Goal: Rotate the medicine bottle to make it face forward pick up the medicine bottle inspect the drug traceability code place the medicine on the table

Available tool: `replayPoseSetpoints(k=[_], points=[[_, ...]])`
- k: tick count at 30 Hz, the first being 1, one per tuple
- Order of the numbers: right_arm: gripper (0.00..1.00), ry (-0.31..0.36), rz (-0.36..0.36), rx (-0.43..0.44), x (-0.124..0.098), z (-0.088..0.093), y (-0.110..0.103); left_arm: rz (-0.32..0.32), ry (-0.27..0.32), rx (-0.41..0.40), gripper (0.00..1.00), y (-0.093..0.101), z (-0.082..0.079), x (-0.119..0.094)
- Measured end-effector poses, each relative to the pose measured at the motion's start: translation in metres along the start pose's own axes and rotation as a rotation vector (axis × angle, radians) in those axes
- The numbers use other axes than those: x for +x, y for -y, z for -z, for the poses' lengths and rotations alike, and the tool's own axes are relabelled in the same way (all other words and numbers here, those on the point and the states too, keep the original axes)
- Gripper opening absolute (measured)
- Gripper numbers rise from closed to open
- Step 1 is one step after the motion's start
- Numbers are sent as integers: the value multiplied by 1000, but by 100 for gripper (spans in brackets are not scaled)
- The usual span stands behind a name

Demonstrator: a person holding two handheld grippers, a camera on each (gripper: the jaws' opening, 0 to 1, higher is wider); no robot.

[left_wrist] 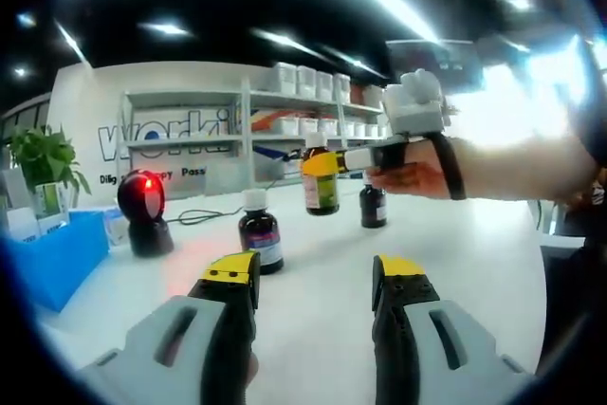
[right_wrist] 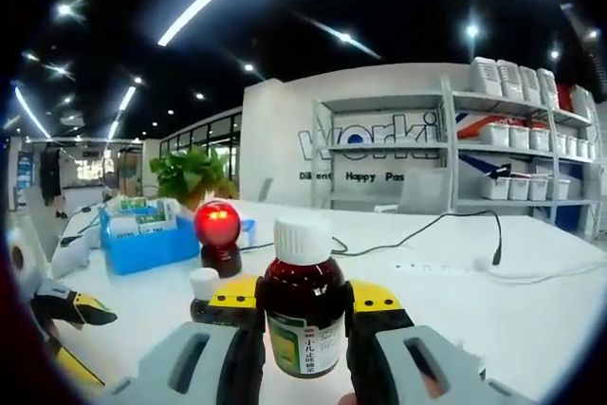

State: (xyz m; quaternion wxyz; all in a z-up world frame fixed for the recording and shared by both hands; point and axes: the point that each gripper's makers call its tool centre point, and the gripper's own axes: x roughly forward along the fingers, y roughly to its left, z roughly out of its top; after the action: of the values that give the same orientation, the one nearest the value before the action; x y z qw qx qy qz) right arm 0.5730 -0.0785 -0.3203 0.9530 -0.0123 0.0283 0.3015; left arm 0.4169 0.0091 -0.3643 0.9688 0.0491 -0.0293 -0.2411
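right hand-held gripper: clenched on the medicine bottle, jaws pressing its two sides. Seen from the left gripper view, it holds the bottle lifted clear of the white surface.
bottle: upright, long axis vertical, white cap up, green-and-white label turned toward the right gripper's camera (print too small to read).
scanner: black stand with a glowing red head, on the surface beyond the held bottle and a little to its left, well apart.
key relation: the scanner lies ahead-left of the held bottle, so I'd judge the code check needs the bottle carried that way with its label turned to the red head.
left hand-held gripper: released, jaws apart, nothing between them, low over the surface.
spare bottles: one dark bottle just past the left jaws; another dark bottle farther back, right of the raised one.
stage: my read, pick-up done, inspection in hand, put-down not yet done.
nearer arm: right, since it already has the bottle.
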Motion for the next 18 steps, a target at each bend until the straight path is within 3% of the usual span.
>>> replayPoseSetpoints(k=[6,18], points=[[28,-19,3,-32,-1,13,1,-2,1,-2,38,-1,0,0],[28,-43,18,-6,-1,30,4,0,1,-3,38,0,0,0]])
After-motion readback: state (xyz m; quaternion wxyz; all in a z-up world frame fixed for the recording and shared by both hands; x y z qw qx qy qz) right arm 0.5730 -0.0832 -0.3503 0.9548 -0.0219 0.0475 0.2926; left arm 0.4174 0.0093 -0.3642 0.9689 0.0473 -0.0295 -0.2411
